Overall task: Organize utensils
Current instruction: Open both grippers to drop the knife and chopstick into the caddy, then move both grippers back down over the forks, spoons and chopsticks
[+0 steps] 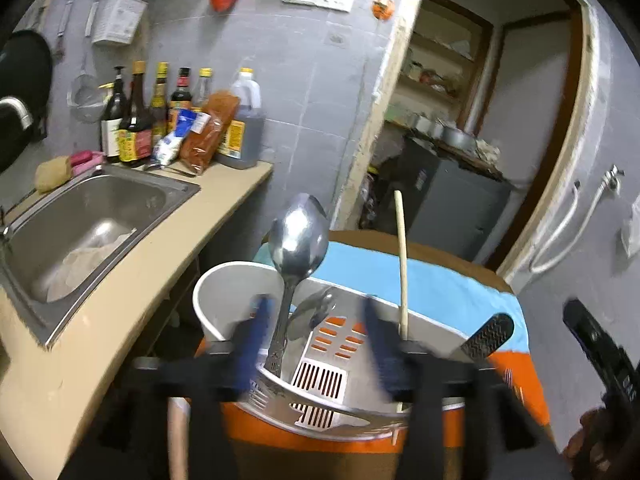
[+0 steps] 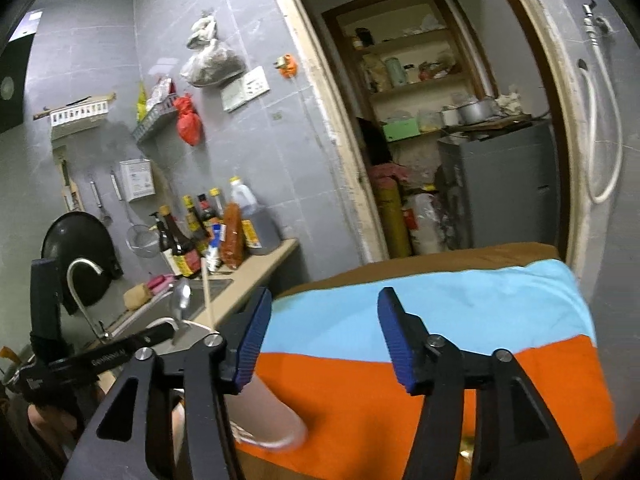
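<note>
A white utensil holder (image 1: 224, 280) with an orange base stands on the blue and orange cloth (image 1: 440, 280). In it stand a large steel spoon (image 1: 298, 236), a smaller spoon (image 1: 316, 308), a wooden chopstick (image 1: 402, 264) and a black-handled utensil (image 1: 488, 336). A slotted steel spatula (image 1: 320, 404) lies across its near rim. My left gripper (image 1: 318, 336) is open over the holder, the large spoon's handle just inside its left pad (image 1: 256, 332). My right gripper (image 2: 326, 340) is open and empty above the cloth (image 2: 460, 312), to the right of the holder (image 2: 188, 326).
A steel sink (image 1: 92, 220) is set in the beige counter (image 1: 132, 292) on the left, with sauce bottles (image 1: 176, 116) at the back. A pale blurred handle (image 2: 264, 412) lies at the cloth's near edge. A doorway (image 2: 460, 140) opens beyond the table.
</note>
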`<action>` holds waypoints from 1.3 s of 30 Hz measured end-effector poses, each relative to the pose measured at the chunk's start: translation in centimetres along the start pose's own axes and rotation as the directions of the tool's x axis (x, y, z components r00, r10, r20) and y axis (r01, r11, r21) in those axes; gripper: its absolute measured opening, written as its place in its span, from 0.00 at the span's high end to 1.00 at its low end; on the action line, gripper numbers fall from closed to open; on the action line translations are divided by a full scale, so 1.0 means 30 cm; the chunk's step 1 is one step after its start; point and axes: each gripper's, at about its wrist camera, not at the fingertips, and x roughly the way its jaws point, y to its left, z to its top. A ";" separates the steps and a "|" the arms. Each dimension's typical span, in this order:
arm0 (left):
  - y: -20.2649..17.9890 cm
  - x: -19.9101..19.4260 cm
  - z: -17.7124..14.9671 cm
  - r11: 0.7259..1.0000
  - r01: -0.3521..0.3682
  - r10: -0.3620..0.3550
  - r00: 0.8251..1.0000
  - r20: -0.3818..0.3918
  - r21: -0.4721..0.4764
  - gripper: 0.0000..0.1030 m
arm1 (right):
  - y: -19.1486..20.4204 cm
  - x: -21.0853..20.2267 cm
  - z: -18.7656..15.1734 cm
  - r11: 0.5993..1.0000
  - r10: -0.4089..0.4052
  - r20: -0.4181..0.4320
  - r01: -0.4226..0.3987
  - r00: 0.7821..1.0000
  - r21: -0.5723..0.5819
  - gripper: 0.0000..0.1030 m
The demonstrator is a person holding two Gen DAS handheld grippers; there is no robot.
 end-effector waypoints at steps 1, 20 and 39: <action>-0.001 -0.015 -0.003 1.000 -0.014 0.014 0.999 0.030 -0.010 0.38 | -0.016 -0.014 0.000 1.000 -0.011 0.000 0.011 1.000 0.002 0.46; -0.382 -0.202 -0.112 0.976 0.007 -0.047 0.983 0.179 0.218 0.00 | -0.292 -0.267 0.011 0.979 -0.201 0.031 0.201 0.979 -0.009 0.08; -0.621 -0.024 -0.374 0.945 0.184 -0.157 0.981 -0.117 0.269 0.01 | -0.624 -0.255 -0.090 0.970 -0.227 -0.189 0.239 0.955 0.046 0.08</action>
